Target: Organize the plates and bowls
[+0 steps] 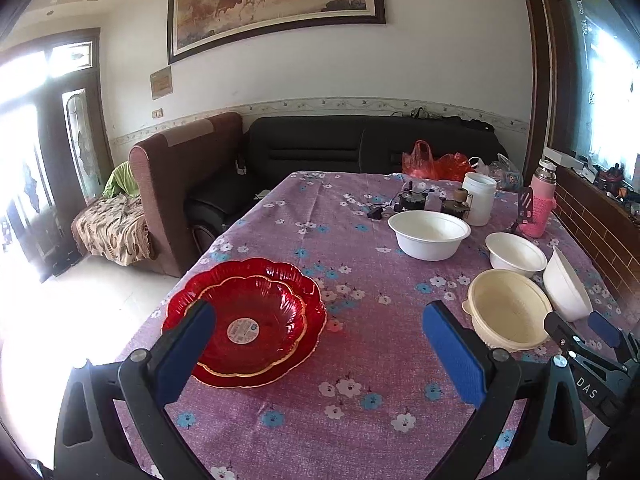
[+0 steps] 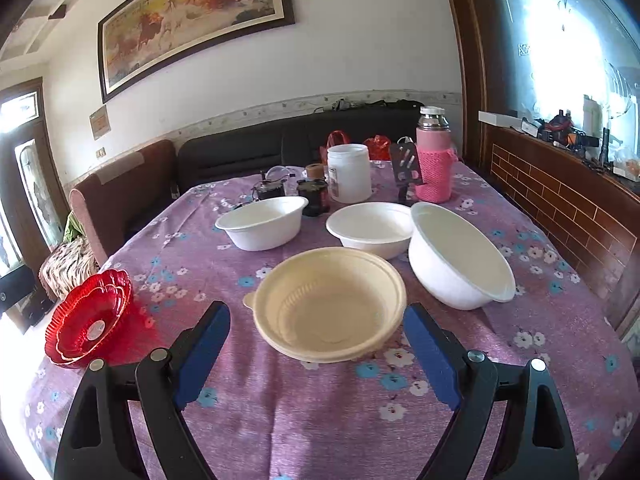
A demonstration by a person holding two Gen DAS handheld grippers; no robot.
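Note:
Two red scalloped plates lie nested, the smaller in the larger, near the table's left edge. My left gripper hovers open just short of them, its left pad overlapping their near rim in the picture. A cream bowl sits right in front of my right gripper, which is open with both pads clear of the bowl. Behind it stand two upright white bowls. A third white bowl is tilted on its side at the right.
At the far end of the purple flowered tablecloth stand a white jar, a pink knitted flask, small dark gadgets and red bags. A brick-patterned ledge borders the right, sofas the far side.

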